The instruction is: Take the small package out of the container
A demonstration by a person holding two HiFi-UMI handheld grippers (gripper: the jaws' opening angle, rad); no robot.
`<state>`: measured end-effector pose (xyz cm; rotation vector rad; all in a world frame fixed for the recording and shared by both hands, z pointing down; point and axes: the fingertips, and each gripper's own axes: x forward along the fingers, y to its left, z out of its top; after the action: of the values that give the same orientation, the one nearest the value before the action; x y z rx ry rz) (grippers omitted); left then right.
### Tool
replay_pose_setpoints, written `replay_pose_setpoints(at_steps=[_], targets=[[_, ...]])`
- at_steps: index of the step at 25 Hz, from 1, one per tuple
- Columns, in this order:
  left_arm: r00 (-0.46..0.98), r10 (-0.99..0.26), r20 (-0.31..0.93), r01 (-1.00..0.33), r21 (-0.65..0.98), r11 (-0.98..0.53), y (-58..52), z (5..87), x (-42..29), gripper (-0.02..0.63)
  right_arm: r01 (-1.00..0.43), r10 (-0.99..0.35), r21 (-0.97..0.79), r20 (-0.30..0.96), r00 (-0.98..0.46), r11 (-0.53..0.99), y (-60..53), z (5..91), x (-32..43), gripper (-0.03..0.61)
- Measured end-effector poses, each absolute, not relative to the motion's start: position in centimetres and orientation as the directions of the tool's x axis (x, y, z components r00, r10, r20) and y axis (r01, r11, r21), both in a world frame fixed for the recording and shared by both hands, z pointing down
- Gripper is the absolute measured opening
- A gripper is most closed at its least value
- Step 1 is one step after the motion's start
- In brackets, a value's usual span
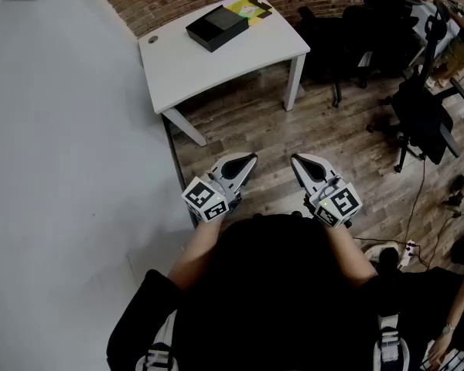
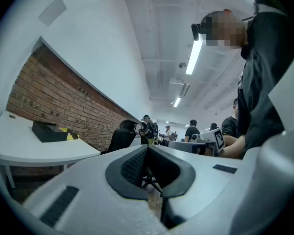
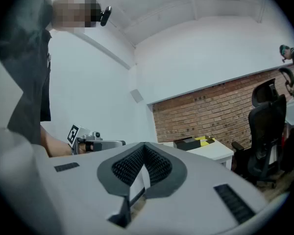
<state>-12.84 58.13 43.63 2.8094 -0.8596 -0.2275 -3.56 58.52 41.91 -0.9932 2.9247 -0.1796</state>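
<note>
Both forearms reach forward and down from the person's body. They hold the left gripper (image 1: 250, 159) and the right gripper (image 1: 297, 159) side by side over the wooden floor (image 1: 332, 137), short of the white table (image 1: 216, 64) and well apart from it, with the tips angled toward each other. Each gripper's jaws are pressed together on nothing. Toward the table's far edge sits the black container (image 1: 216, 27), with a yellow flat packet (image 1: 251, 8) touching its far side; what lies inside the container cannot be told. Only the head view shows the office chairs (image 1: 421, 114) to the right of the table. The left gripper view alone shows ceiling lights (image 2: 193, 58) and distant people (image 2: 192, 129) beyond the table, while the right gripper view sees the table's end against the brick wall (image 3: 210, 114)
</note>
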Motion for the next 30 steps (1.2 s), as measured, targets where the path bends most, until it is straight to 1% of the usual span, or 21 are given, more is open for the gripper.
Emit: replay_pose_setpoints(at_steps=[7,11,19,26,30], targets=[[0.835,-0.543,-0.091,-0.514,0.221,-0.829,58.4,43.4,-15.0,0.015,-0.615,-0.62,-0.126,-0.001,-0.784,0.778,58.6,41.6,-5.7,0.002],[0.839,-0.537,-0.088,-0.504,0.248,-0.828,57.7,44.0,-16.2,0.015,-0.626,-0.63,-0.126,0.003,-0.776,0.77,58.2,41.8,-6.8,0.002],[0.851,-0.518,-0.086,-0.478,0.284,-0.831,55.5,45.5,-16.9,0.015,-0.655,-0.66,-0.14,0.015,-0.751,0.742,56.5,42.5,-6.4,0.002],[0.851,-0.519,-0.079,-0.482,0.273,-0.832,50.4,46.2,-15.6,0.015,-0.649,-0.655,-0.148,0.005,-0.755,0.747,51.4,43.2,-5.0,0.003],[0.826,-0.561,-0.054,-0.521,0.306,-0.797,46.1,46.8,-15.6,0.015,-0.622,-0.631,-0.163,-0.004,-0.776,0.766,46.8,43.7,-4.6,0.003]])
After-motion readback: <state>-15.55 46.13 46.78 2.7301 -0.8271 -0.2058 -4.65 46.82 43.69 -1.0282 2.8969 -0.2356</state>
